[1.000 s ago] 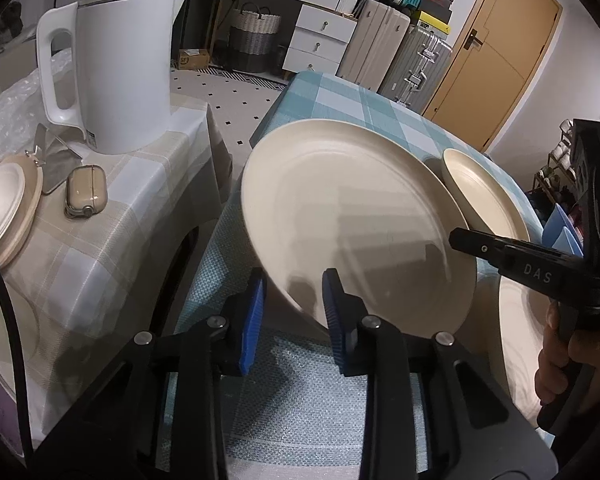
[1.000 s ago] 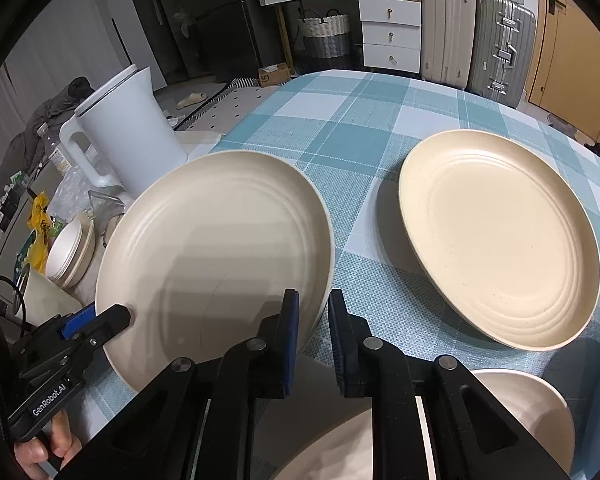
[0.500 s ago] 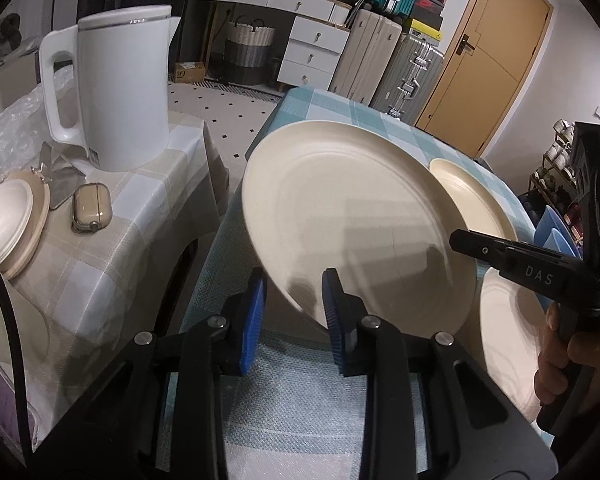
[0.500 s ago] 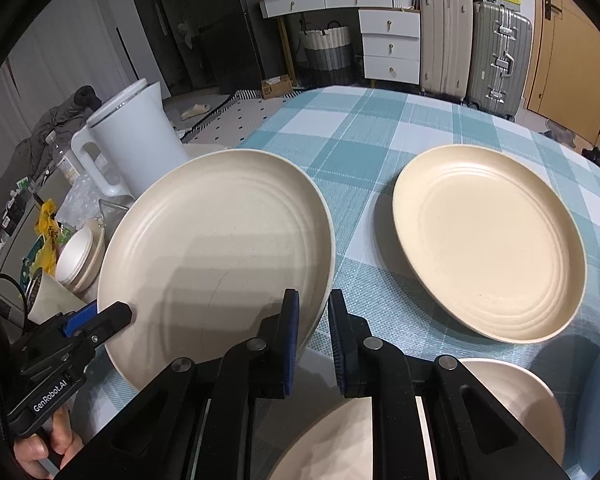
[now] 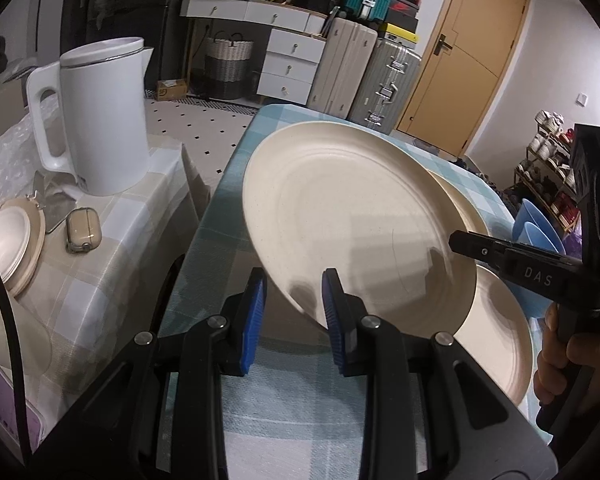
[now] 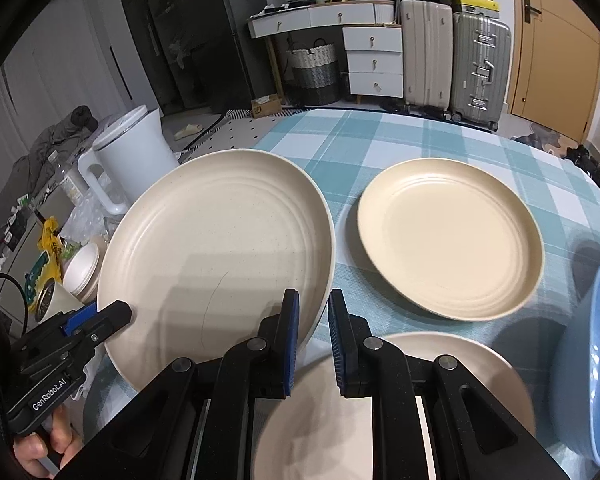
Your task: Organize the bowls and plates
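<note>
The left wrist view looks forward and down along its blue-padded fingers point(image 5: 252, 320), close over a large cream round plate point(image 5: 356, 224) at the edge of the teal checked tablecloth point(image 5: 220, 224), facing the orange door point(image 5: 472, 52). The right wrist view looks likewise past its own blue-padded fingers point(image 6: 290, 336). Both share that plate point(image 6: 220, 248), the white electric kettle point(image 5: 104, 120) left of the fingers, and each other's black tool.

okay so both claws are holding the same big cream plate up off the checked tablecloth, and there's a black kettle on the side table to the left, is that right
One thing is off: the kettle is white, not black, as the left wrist view shows. The rest holds: the left claw and the right claw both grip the rim of the same big cream plate, raised and tilted above the checked tablecloth.
</note>
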Demonstrator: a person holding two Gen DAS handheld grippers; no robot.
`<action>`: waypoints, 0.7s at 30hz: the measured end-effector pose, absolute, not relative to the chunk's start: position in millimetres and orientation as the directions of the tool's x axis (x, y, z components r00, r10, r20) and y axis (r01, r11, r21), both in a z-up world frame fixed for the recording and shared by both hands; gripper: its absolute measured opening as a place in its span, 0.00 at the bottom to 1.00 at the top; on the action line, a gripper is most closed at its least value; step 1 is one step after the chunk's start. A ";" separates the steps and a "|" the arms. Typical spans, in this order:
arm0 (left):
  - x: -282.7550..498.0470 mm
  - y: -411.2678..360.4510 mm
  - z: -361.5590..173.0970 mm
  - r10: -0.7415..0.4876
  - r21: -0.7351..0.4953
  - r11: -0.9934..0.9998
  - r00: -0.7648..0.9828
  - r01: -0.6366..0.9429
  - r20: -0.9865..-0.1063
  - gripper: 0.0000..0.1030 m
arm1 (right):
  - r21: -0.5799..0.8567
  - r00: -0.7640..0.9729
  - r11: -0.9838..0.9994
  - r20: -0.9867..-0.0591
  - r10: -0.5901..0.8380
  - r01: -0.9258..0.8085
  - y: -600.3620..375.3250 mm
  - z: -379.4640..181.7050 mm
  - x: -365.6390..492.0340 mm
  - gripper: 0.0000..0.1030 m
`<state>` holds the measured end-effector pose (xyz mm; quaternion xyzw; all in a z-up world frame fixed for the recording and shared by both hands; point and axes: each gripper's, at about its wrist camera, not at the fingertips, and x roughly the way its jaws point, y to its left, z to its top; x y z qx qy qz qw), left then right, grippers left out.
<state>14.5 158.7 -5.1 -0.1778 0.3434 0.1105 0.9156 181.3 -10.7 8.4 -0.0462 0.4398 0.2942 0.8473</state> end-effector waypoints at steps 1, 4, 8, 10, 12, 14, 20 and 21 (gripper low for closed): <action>14.6 155.1 -3.1 0.079 -0.246 0.915 0.741 -0.319 -0.667 0.25 | 0.183 0.443 0.825 -0.770 0.459 -0.535 -14.6 9.6 179.7 0.15; 15.3 143.9 0.7 0.072 -0.238 0.923 0.741 -0.304 -0.668 0.25 | 0.188 0.456 0.832 -0.763 0.459 -0.522 -27.6 14.0 175.2 0.15; 17.3 127.8 5.4 0.057 -0.230 0.932 0.741 -0.280 -0.669 0.25 | 0.193 0.469 0.839 -0.755 0.458 -0.509 -44.2 18.5 169.0 0.15; 18.5 119.9 7.8 0.051 -0.225 0.937 0.741 -0.268 -0.670 0.25 | 0.203 0.475 0.841 -0.748 0.463 -0.501 -54.8 21.7 164.4 0.15; 19.3 112.9 9.1 0.046 -0.219 0.941 0.741 -0.256 -0.670 0.25 | 0.206 0.483 0.844 -0.742 0.464 -0.495 -63.6 25.2 160.6 0.15; 20.3 104.5 11.0 0.045 -0.209 0.946 0.740 -0.247 -0.671 0.25 | 0.205 0.491 0.846 -0.737 0.464 -0.492 -71.7 27.8 157.6 0.15; 22.8 75.4 16.6 0.033 -0.188 0.958 0.737 -0.215 -0.675 0.25 | 0.219 0.513 0.856 -0.721 0.466 -0.469 -97.5 33.6 148.1 0.15; 22.7 71.1 17.2 0.029 -0.189 0.959 0.737 -0.210 -0.675 0.25 | 0.223 0.515 0.857 -0.720 0.466 -0.464 -101.0 34.1 147.1 0.15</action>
